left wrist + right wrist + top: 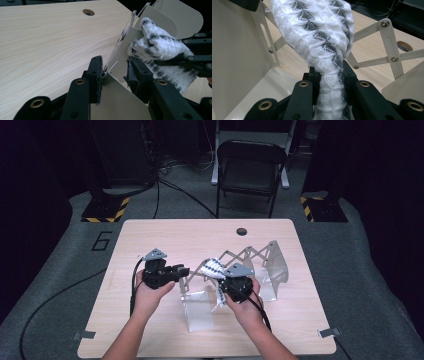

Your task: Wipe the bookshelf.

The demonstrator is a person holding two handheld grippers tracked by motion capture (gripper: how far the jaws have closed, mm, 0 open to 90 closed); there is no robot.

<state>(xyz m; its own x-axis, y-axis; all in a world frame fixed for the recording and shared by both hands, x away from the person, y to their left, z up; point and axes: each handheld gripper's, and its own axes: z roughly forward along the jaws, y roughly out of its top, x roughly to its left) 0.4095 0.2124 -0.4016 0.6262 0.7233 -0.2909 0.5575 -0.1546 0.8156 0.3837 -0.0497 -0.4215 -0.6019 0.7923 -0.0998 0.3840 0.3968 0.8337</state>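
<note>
A beige expanding rack (pixel 260 256) of upright panels joined by scissor links stands on the wooden table (pixel 165 236). My left gripper (pixel 184 270) comes at its left end from the left. Its jaws (pixel 116 71) straddle the edge of an end panel (pixel 117 100); one pad touches the links, the other stands off, so it is open. My right gripper (pixel 222 287) is shut on a white cloth with a grey diamond pattern (pixel 317 27), pinched at its narrow middle (pixel 332 75). The cloth's bunched end (pixel 155 42) lies against a rack panel (pixel 234 50).
A round hole (pixel 242 231) sits near the table's far edge. A dark folding chair (pixel 250 165) stands beyond the table, with cables on the grey floor. Bare tabletop lies to the left and front of the rack.
</note>
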